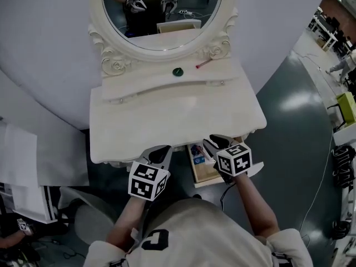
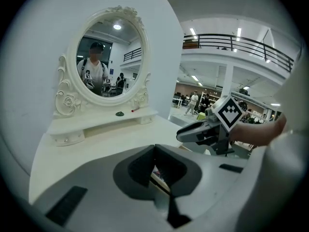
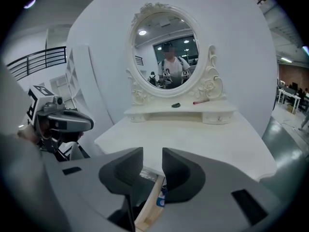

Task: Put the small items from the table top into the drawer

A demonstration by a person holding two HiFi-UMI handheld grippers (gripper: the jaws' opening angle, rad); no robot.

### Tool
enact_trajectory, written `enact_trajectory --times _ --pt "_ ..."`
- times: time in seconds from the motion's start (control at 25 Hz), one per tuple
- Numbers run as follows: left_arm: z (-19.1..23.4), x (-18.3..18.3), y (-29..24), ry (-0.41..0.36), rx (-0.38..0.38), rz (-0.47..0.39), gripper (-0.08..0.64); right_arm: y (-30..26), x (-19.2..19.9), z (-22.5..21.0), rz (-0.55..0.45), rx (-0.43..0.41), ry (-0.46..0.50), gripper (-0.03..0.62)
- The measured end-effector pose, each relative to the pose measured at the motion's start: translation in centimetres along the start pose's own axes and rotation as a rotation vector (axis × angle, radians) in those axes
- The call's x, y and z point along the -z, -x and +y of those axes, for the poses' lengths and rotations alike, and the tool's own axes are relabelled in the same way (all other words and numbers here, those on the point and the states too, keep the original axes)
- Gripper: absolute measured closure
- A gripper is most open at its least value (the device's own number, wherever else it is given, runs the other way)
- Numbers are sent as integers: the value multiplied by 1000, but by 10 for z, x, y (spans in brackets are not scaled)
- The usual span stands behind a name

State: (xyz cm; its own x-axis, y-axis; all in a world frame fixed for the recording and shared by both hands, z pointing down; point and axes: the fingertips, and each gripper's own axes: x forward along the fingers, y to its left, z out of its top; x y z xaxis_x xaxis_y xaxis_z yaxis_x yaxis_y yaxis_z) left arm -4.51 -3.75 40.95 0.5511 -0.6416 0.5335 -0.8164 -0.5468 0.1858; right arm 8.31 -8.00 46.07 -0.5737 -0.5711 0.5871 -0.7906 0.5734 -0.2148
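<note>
drawer [image 1: 207, 172]: pulled out under the table's right front, small packets inside.
left gripper [image 2: 154, 148]: jaw tips together, nothing between them, at the table's front edge.
right gripper [image 3: 152, 151]: jaws apart and empty, above the open drawer.
table top [image 1: 172, 118]: white, between drawer and raised shelf [image 1: 139, 83].
green item [image 1: 177, 72]: on the shelf, below the mirror [image 1: 161, 15].
red stick [image 1: 203, 63]: on the shelf, near the green item's right, apart from it.
mirror: oval, carved white frame, reflecting both grippers.

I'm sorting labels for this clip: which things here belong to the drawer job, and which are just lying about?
Job:
green disc
red stick
drawer
table

Lying about:
mirror
papers
</note>
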Motion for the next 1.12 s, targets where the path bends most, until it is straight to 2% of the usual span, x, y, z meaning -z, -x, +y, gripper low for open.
enact_trajectory --times 0.2,0.48,0.8,1.12 --pt "25 -11 -12 -4 58 -7 505 -32 -44 0 -13 41 75 457" --pt "60 -26 -19 30 120 -10 505 -82 -109 -12 4 95 172 457" --pt "114 -39 -16 72 93 -32 505 -142 -163 -28 47 152 312 459" --pt "149 -36 -21 109 78 -16 505 -189 -196 -46 69 183 372 459"
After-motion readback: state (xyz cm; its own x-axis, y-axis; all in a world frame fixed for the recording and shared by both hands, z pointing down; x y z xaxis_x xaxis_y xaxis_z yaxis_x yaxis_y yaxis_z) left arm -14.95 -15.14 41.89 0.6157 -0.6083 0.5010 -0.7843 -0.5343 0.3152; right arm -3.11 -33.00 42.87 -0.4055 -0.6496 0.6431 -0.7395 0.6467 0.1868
